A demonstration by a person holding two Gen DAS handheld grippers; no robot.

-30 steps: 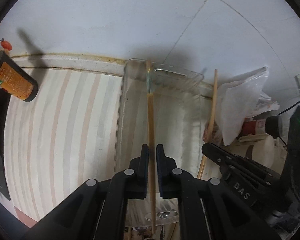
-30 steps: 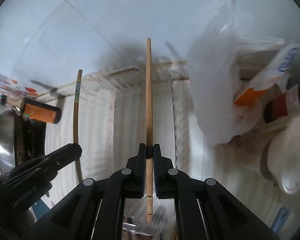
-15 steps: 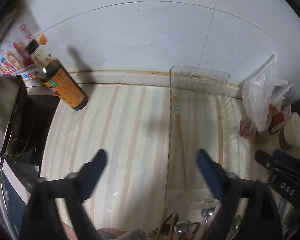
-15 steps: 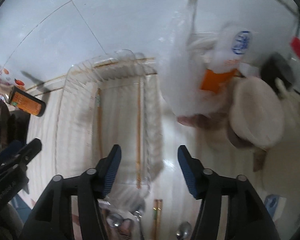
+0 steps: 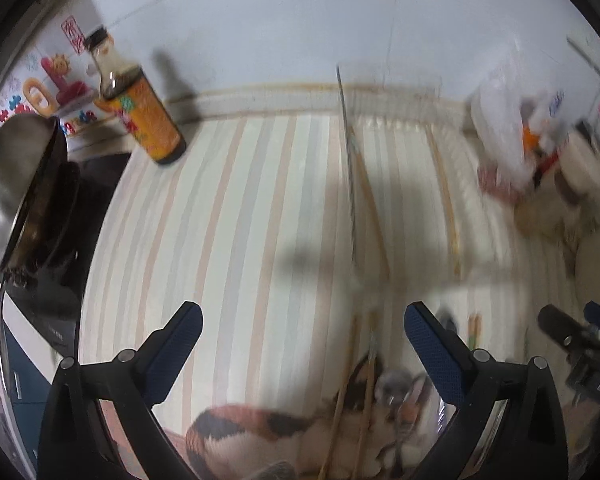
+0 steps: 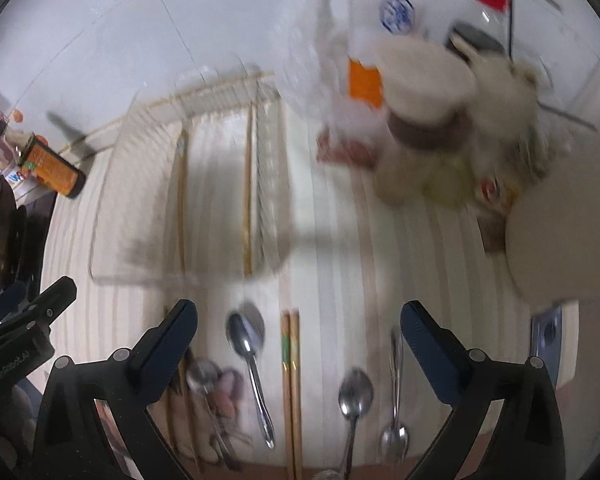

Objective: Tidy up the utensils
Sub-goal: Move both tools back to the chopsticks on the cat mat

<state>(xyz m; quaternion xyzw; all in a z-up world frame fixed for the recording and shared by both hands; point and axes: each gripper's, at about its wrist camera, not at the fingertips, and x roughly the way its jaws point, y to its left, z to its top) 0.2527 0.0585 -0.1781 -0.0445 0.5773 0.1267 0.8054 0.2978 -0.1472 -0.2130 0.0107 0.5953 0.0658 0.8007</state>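
White tiles cover the wall (image 5: 284, 20) at the back. Below it lies the striped worktop (image 5: 236, 216), with pale lines of cream, pink and grey.

On the worktop sits a see-through tray (image 6: 112, 248). Two chopsticks lie in it, well apart. One chopstick (image 6: 181, 200) is on the left side of the tray and the other chopstick (image 6: 247, 200) is close to its right wall. Both point toward the wall.

A brown sauce bottle (image 5: 140, 112) with an orange label stands at the back left. A shiny metal pot (image 5: 16, 176) sits at the far left. Blurry bags and tubs (image 6: 420, 92) crowd the right side of the worktop.

Nearer than the tray, more things lie loose on the worktop. A pair of chopsticks (image 6: 291, 380) lies side by side. A spoon (image 6: 249, 344) is just left of them. Another spoon (image 6: 354, 396) is to their right, and one more spoon (image 6: 396, 392) lies past that.

The left gripper (image 5: 302, 340) hangs over the worktop with its fingers (image 5: 180, 344) wide apart. Nothing is between them. The right gripper (image 6: 298, 340) hangs over the loose spoons and chopsticks. Its fingers (image 6: 424, 344) have just been opening and now stand wide apart too, touching nothing.
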